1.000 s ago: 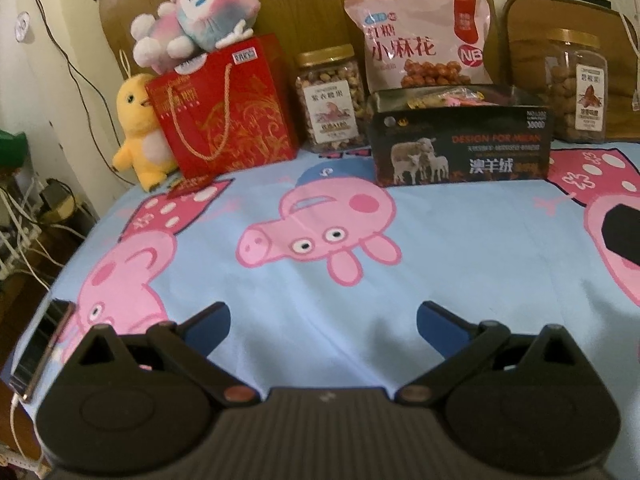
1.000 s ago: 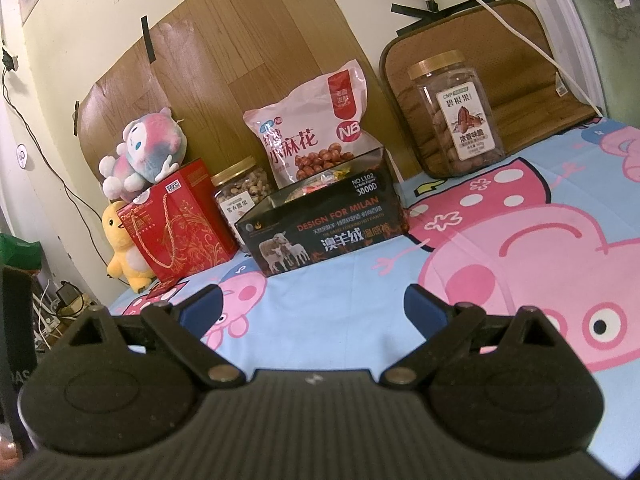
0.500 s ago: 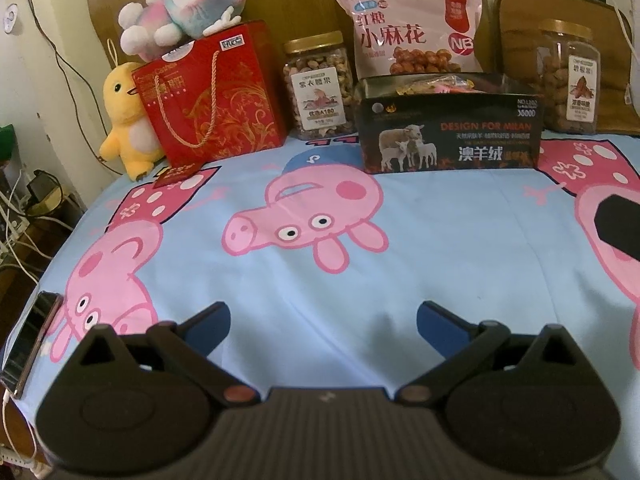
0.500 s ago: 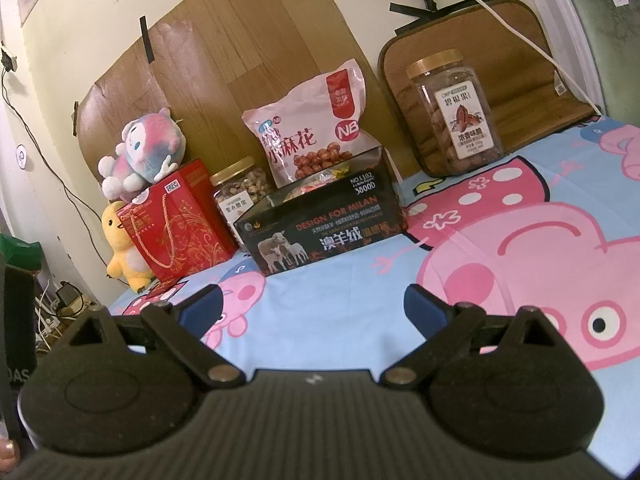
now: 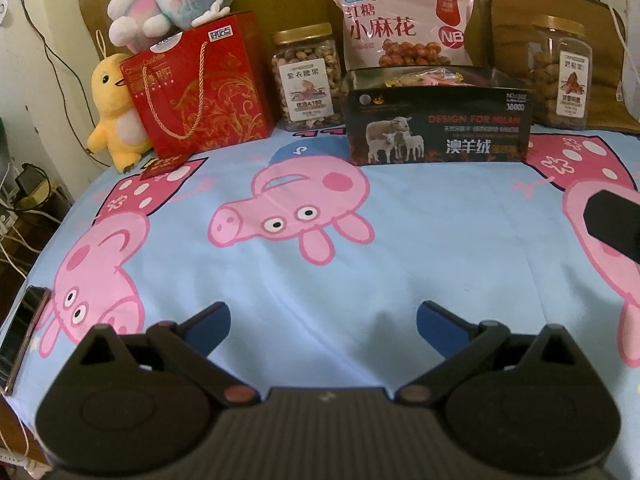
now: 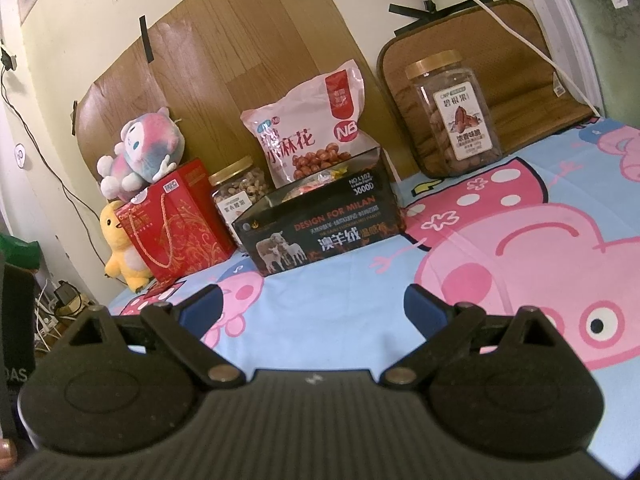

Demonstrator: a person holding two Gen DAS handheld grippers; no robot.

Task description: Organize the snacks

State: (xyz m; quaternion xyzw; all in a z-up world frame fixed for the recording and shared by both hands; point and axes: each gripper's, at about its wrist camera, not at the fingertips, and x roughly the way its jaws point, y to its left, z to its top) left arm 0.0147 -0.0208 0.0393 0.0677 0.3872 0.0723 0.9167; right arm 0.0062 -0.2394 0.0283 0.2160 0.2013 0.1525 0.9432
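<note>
Both tongs, the left tongs (image 5: 323, 322) and the right tongs (image 6: 312, 305), sit spread wide and empty at the bottom of their frames, over a blue cartoon-pig bedsheet (image 5: 400, 248). Across the top stand a red gift bag (image 5: 200, 84), a clear nut jar with gold lid (image 5: 307, 80), a pink snack pouch (image 5: 404, 26), an open black cardboard box (image 5: 438, 130) with some wrapped snacks inside, and a second clear jar (image 6: 456, 114) at upper right. Sorting seems barely begun; jars and pouch remain outside the box.
</note>
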